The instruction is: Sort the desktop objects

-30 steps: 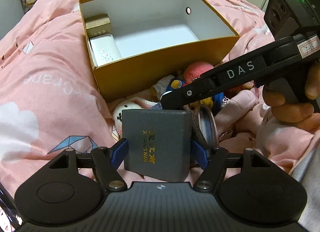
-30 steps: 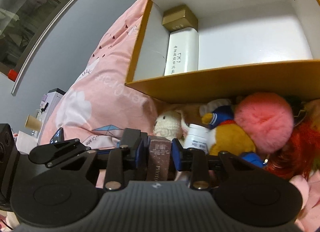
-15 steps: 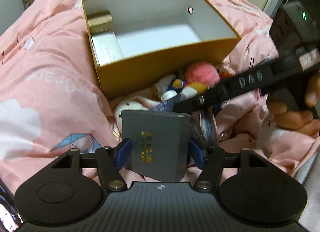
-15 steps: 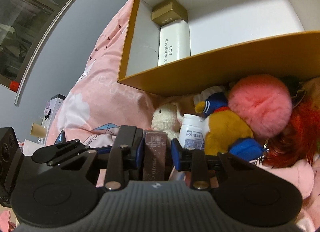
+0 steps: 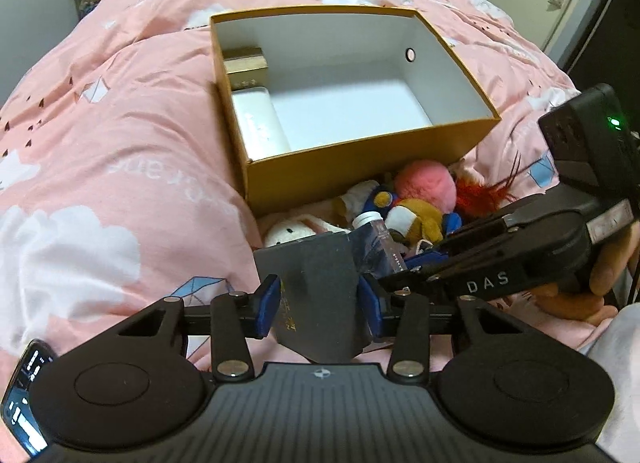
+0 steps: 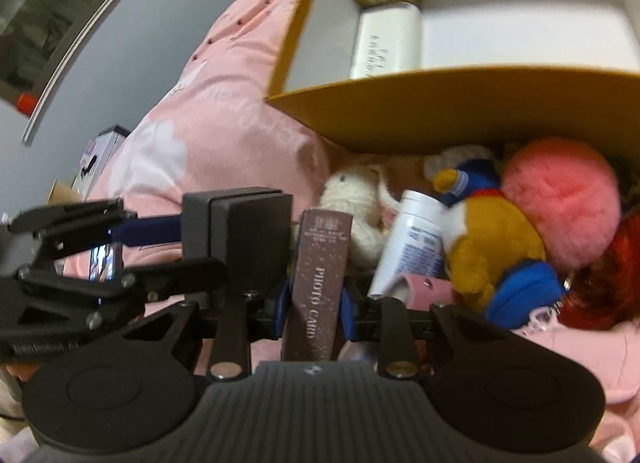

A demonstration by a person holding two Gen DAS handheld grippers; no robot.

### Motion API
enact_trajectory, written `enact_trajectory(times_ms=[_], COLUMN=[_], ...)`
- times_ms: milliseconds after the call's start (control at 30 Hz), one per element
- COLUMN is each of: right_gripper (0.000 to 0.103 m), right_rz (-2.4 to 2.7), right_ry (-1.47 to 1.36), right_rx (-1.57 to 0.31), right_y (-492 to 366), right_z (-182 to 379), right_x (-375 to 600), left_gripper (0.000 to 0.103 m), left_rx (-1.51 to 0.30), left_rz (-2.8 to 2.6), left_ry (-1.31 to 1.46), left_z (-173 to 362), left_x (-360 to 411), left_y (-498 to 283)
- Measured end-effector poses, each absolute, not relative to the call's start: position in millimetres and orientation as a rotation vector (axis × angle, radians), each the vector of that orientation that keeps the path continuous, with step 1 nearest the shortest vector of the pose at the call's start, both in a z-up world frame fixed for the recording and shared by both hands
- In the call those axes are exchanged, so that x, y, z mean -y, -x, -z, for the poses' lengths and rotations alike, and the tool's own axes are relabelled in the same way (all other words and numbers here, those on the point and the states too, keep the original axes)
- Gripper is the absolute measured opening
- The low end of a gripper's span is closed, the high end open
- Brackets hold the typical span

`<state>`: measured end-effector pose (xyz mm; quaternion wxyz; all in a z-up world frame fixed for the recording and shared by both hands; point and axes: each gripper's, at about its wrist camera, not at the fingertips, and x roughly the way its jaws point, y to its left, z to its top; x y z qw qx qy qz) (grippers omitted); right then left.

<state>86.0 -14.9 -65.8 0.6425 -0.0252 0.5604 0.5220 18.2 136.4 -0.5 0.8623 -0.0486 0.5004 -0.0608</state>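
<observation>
My left gripper (image 5: 318,305) is shut on a dark grey box (image 5: 316,295) with gold lettering, held above the pink quilt in front of the open gold box (image 5: 360,167). It also shows in the right wrist view (image 6: 248,219). My right gripper (image 6: 313,309) is shut on a slim brown "photo card" box (image 6: 320,275); it appears in the left wrist view (image 5: 378,247) beside the grey box. The gold box holds a small gold box (image 5: 245,65) and a white box (image 5: 260,123) at its left wall.
A heap lies in front of the gold box: a pink pompom (image 5: 426,187), a duck plush (image 6: 492,239), a white pill bottle (image 6: 412,243), a white bunny plush (image 5: 288,229), and a red feathery thing (image 5: 480,195). A phone (image 5: 22,395) shows at lower left.
Both grippers have lifted and pulled back from the heap with their boxes. The right gripper has swung down beside the left one, so the two held boxes stand side by side.
</observation>
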Motion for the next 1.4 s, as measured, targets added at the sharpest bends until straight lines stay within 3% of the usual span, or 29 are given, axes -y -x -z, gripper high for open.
enact_trajectory(times_ms=[767,1100,1400], right_gripper=[0.025,0.025,0.025], right_rz=[-1.292,-1.255,-1.209], right_ry=[0.311,0.237,-0.001], right_rx=[-1.097,-1.123,-1.108], right_y=[-47.1,-59.3,-99.6], right_z=[55.7,53.0,12.9], right_x=[-15.8,-3.2,33.6], left_gripper=[0.063,0.039,0.038], left_rx=[-1.134,-1.115,-0.972], left_rz=[-0.16,-0.165,-0.091], left_ry=[0.546,0.461,0.402], left_z=[26.1,12.4,-37.0], left_x=[-192.9,-180.2,-165.0], left_y=[-31.3,-29.1,-26.0])
